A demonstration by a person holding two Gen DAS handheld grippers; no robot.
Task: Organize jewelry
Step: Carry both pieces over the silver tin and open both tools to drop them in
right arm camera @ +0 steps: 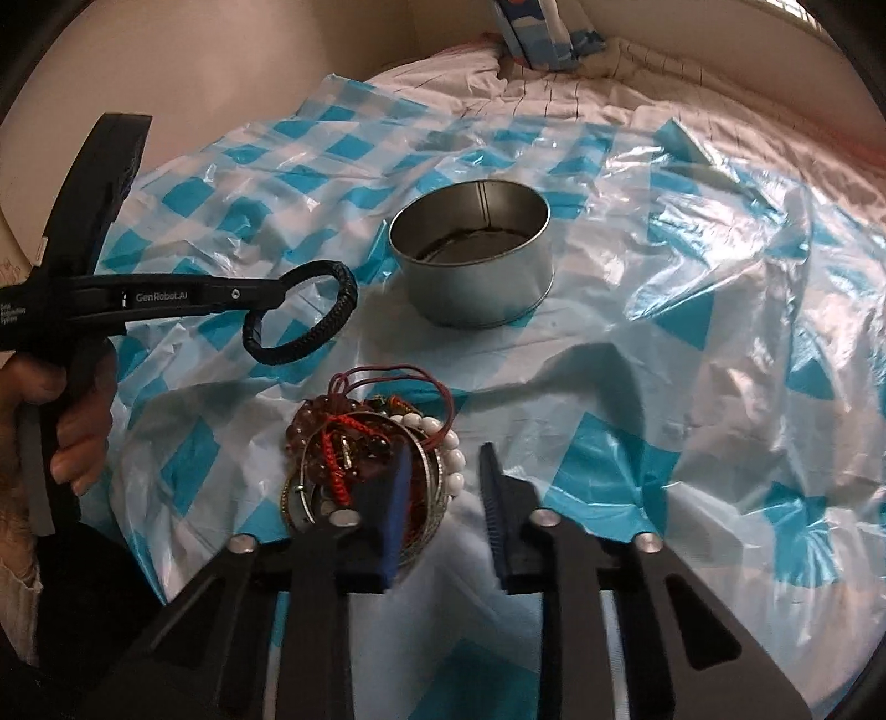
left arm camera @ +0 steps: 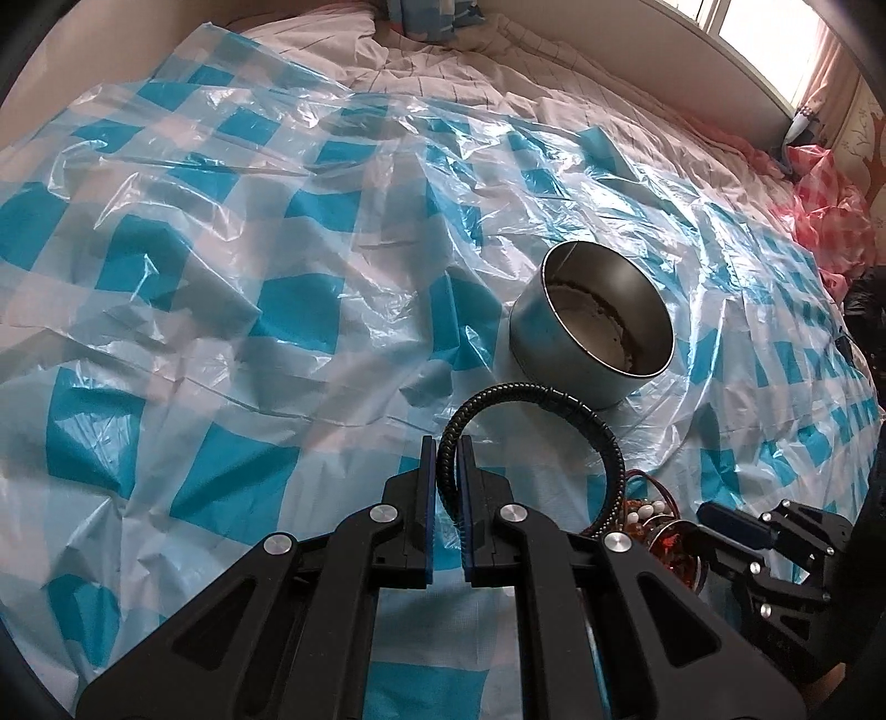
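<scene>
Blue-checked plastic sheet covers the bed — crinkled; window beyond.

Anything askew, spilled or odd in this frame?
The round tin sits tilted on the crumpled checked plastic sheet instead of flat. Otherwise nothing: left gripper holds the black bracelet; the jewelry pile is contained.

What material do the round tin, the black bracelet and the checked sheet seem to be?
Round tin: bare metal, dull silver sheen and a wall seam.
Black bracelet: probably braided leather or cord, matte woven texture.
Checked sheet: thin glossy plastic, translucent and crinkled.
</scene>
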